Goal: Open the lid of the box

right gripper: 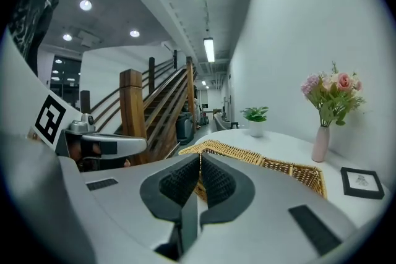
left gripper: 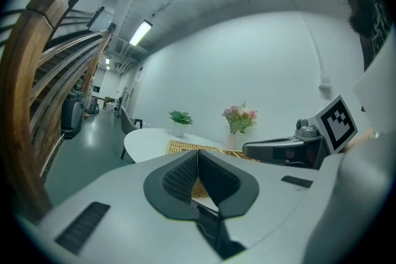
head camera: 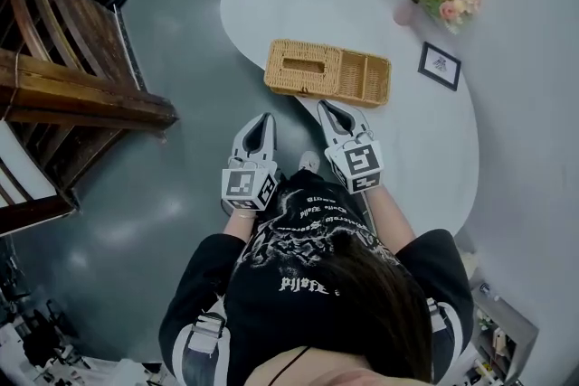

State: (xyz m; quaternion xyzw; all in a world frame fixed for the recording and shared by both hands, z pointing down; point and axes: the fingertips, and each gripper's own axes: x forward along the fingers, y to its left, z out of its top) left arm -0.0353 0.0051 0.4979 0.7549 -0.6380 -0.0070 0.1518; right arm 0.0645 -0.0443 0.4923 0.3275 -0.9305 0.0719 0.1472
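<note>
Left gripper (left gripper: 198, 153): jaws pressed together, nothing between them. Right gripper (right gripper: 199, 156): jaws likewise together, empty. Wicker box (head camera: 327, 74): slotted lid (head camera: 303, 66) lying flat, on the white table (head camera: 407, 149) near its edge, just ahead of both grippers, untouched.

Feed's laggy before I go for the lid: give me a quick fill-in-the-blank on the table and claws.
The left claw and the right claw are both ____, with nothing between them.
The wicker box lies on a ____ table.
In the head view, the picture frame lies to the box's ____.
Missing words: shut; white; right.
</note>
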